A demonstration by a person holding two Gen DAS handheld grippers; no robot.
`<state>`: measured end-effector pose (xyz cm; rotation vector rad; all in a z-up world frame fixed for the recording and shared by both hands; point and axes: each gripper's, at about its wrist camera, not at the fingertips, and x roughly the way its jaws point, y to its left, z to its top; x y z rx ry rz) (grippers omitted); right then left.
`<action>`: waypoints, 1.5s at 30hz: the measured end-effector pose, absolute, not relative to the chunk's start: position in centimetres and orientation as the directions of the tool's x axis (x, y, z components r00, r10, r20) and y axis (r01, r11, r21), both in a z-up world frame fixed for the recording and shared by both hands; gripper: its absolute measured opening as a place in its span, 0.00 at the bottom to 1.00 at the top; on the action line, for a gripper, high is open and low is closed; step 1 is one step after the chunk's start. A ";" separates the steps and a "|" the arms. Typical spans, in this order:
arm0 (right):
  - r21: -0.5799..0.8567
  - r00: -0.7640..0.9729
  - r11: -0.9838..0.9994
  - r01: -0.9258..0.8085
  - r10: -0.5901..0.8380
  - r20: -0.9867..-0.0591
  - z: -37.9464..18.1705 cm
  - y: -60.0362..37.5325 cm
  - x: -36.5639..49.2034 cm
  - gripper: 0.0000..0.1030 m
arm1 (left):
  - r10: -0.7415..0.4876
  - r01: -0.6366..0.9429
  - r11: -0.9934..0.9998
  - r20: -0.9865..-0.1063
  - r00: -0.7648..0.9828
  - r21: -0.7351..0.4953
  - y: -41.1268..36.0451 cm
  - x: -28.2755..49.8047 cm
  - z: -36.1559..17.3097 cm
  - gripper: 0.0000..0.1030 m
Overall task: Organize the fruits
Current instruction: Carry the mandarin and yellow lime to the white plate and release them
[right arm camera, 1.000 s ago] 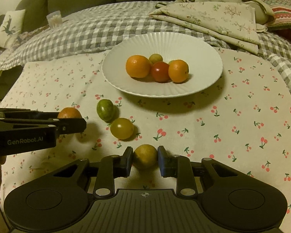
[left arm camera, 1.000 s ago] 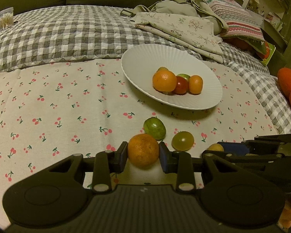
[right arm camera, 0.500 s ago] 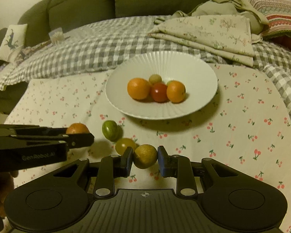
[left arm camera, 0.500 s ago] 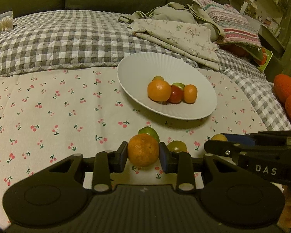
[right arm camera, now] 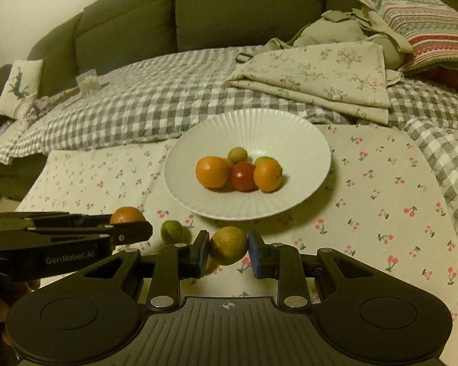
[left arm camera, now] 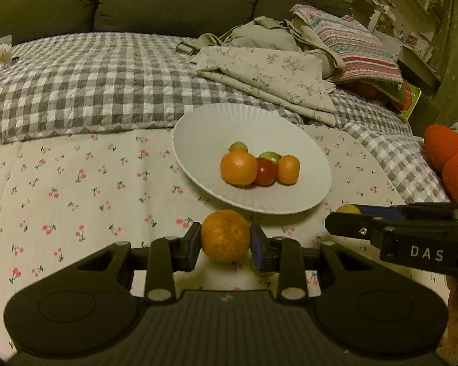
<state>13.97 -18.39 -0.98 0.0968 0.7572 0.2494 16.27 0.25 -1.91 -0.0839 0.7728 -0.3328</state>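
Cherry-print cloth [left arm camera: 76,183] spreads below both tools: the left gripper [left arm camera: 226,242] clamps an orange [left arm camera: 225,235], the right gripper [right arm camera: 228,248] clamps a yellow-green fruit [right arm camera: 229,245], both just short of the white plate [right arm camera: 290,140].

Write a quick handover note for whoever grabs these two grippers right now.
Left gripper: shut on an orange, off the cloth.
Right gripper: shut on a yellow-green fruit, also lifted.
White plate: already holds five fruits.
Green fruit lies on the cherry-print cloth.
Left to do: place both held fruits on the plate, then fetch what remains on the cloth.
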 end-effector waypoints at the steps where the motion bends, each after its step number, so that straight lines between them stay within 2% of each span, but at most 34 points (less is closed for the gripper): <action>1: 0.176 0.702 0.967 -0.186 0.256 -0.665 -0.9 -18.5 14.0 0.25 | -0.325 0.266 0.944 -0.666 0.672 -0.193 0.2 16.4 -1.7 0.31; 22: 0.176 0.746 0.973 -0.148 0.227 -0.626 -0.8 -21.1 18.3 0.25 | -0.324 0.292 0.943 -0.627 0.709 -0.158 -0.6 21.1 -2.1 0.31; 45: 0.188 0.744 0.974 -0.124 0.216 -0.633 -3.9 -22.7 23.2 0.26 | -0.358 0.332 0.930 -0.607 0.709 -0.161 0.0 24.1 -3.8 0.32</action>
